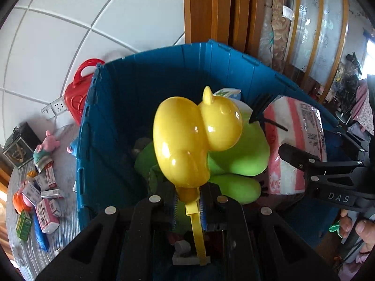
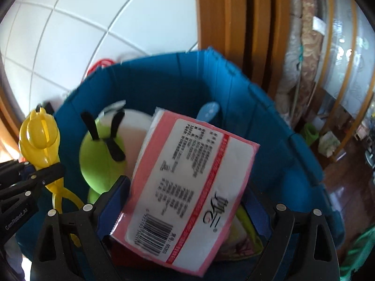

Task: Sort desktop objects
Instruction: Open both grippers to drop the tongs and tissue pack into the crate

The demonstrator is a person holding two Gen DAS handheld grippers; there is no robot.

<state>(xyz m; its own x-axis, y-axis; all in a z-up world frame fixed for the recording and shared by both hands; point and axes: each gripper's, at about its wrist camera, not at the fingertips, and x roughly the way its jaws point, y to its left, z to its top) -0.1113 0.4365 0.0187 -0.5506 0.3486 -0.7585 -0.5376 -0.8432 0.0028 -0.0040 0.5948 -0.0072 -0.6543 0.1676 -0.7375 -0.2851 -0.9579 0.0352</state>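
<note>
Both tongs loaded over blue bin (image 1: 112, 107); green plush (image 1: 239, 149) inside

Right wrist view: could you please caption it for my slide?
Right gripper holds a pink tissue pack over the blue bin.

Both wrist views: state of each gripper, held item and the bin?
left gripper: shut on yellow toy's handles
yellow toy: held above blue bin
right gripper: shut on tissue pack
tissue pack: held tilted over bin
blue bin: open, partly filled
green plush: lying inside bin
</note>
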